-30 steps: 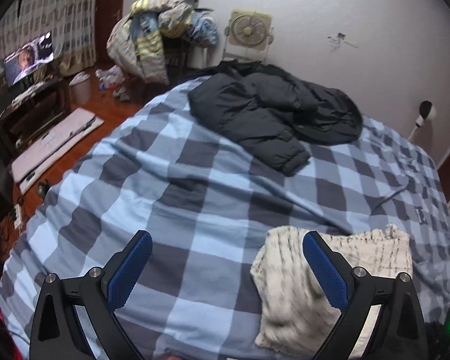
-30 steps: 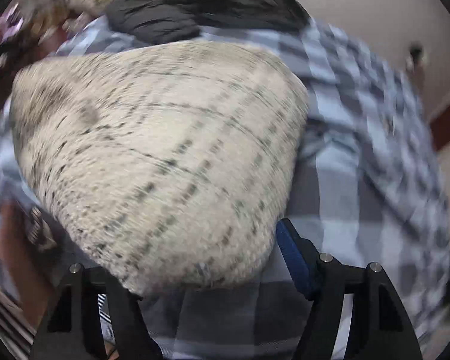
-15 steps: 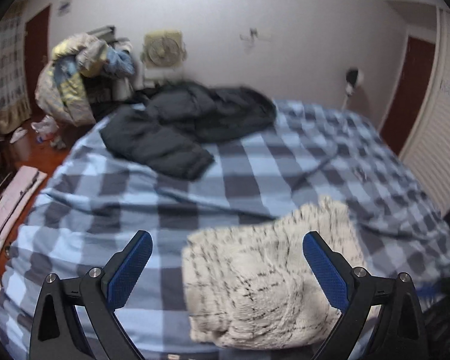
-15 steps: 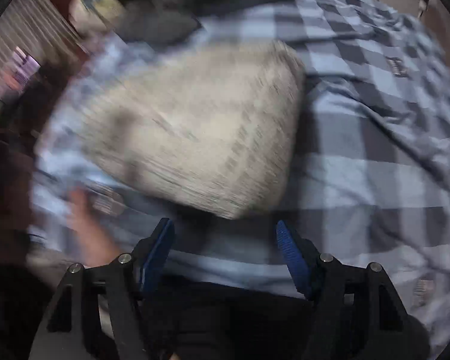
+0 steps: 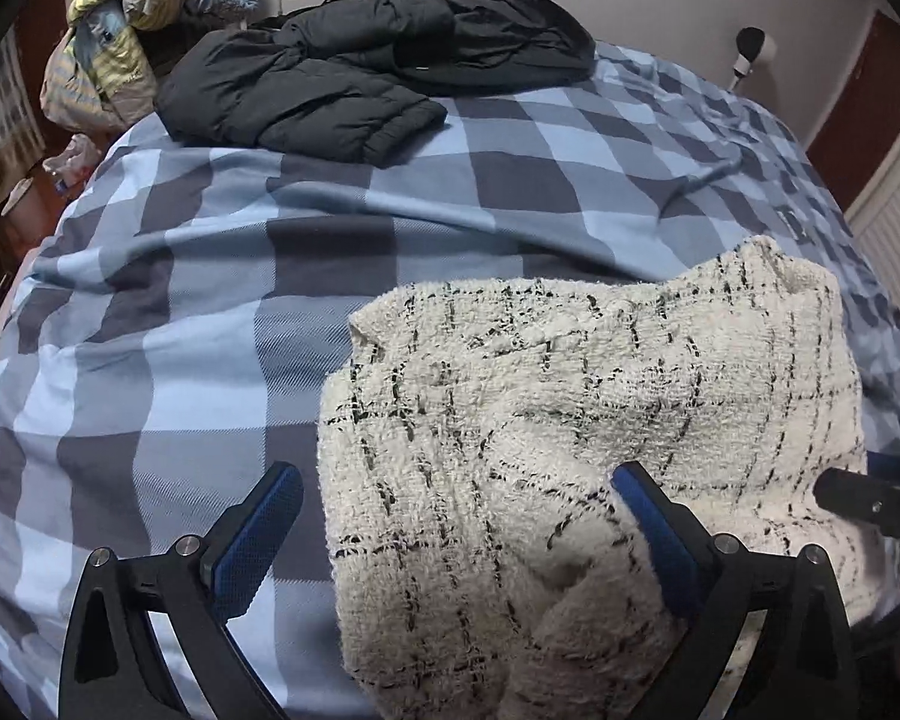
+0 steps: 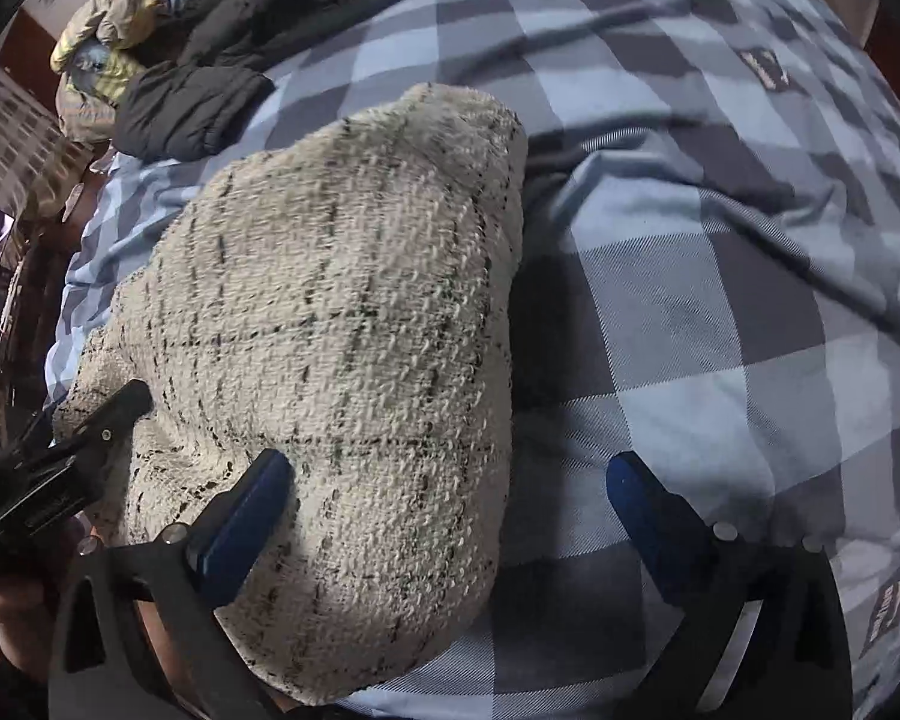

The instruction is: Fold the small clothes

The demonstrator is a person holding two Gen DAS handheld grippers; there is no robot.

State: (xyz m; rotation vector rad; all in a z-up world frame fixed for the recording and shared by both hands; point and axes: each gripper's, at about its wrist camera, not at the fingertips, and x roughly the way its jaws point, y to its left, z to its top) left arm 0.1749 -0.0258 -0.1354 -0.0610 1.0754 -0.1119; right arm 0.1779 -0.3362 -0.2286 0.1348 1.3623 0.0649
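Lying folded into a compact bundle on the checked bedcover [image 5: 222,312], the cream knit garment [image 5: 570,420] needs only final tidying; the right gripper [image 6: 450,498] has just been opening, released, and the left gripper [image 5: 456,516] stands unclenched over it
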